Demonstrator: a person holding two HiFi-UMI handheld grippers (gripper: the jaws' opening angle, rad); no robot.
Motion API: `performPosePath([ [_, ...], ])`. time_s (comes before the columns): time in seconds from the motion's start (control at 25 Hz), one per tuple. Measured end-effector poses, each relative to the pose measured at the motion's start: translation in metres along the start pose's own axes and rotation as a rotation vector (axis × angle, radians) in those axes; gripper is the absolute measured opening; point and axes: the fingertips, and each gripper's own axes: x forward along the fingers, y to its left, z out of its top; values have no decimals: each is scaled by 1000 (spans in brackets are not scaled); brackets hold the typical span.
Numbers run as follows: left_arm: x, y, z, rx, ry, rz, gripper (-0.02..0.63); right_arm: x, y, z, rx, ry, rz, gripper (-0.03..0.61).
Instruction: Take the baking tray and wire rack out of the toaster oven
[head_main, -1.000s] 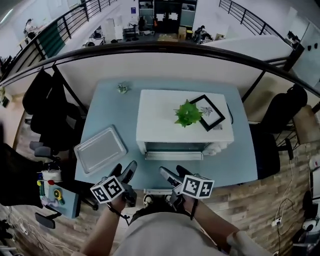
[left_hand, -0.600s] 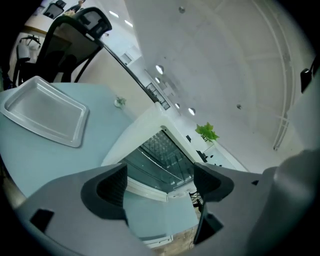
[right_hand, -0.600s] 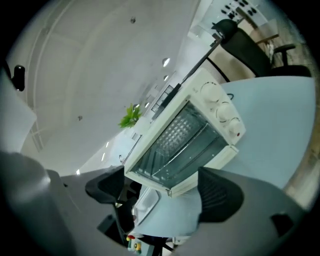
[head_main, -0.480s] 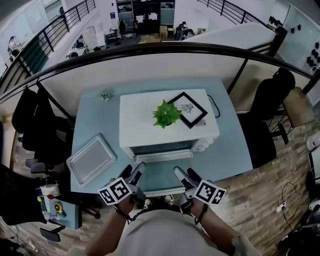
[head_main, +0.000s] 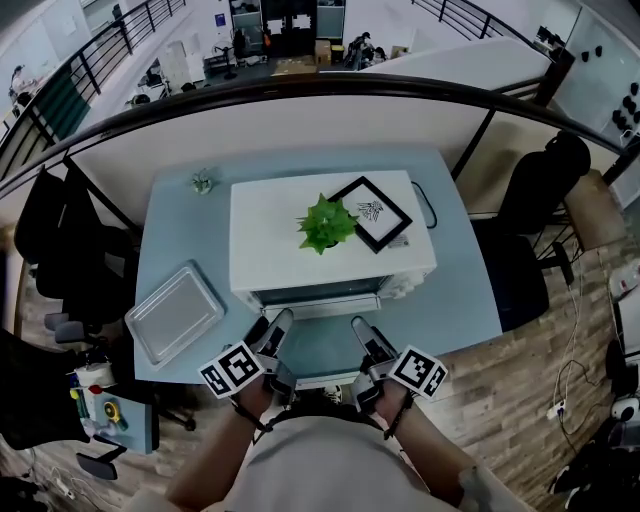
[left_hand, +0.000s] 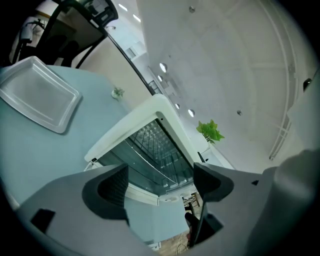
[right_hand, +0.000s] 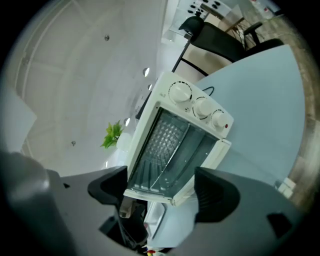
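Note:
A white toaster oven (head_main: 330, 250) stands in the middle of the blue table (head_main: 455, 290), its glass front (head_main: 320, 293) facing me. Behind the glass the wire rack (right_hand: 165, 137) shows, and the left gripper view catches the wire rack (left_hand: 155, 145) too. A silver baking tray (head_main: 175, 315) lies on the table left of the oven. My left gripper (head_main: 272, 328) and right gripper (head_main: 362, 335) hover side by side just before the oven's front, both open. The right jaws have just been closing a little, with nothing between them. The left gripper (left_hand: 160, 175) and right gripper (right_hand: 159, 181) both frame the oven front.
A green plant (head_main: 325, 222) and a black picture frame (head_main: 372, 213) sit on the oven's top. A small ornament (head_main: 203, 181) stands at the table's back left. Office chairs (head_main: 545, 190) flank the table. The table's front edge runs right under my grippers.
Both grippers have moved forward toward the oven's front and stand closer to it. The right gripper has rolled. The tray and oven have not moved.

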Motion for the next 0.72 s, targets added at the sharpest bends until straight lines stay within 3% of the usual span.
performPosePath([
  [0.4, 42, 10, -11, -152, -40, -29, 405, 39, -20, 25, 110, -78, 18, 400],
  [0.72, 77, 33, -9, -233, -130, -59, 385, 80, -38, 40, 184, -113, 112, 393],
])
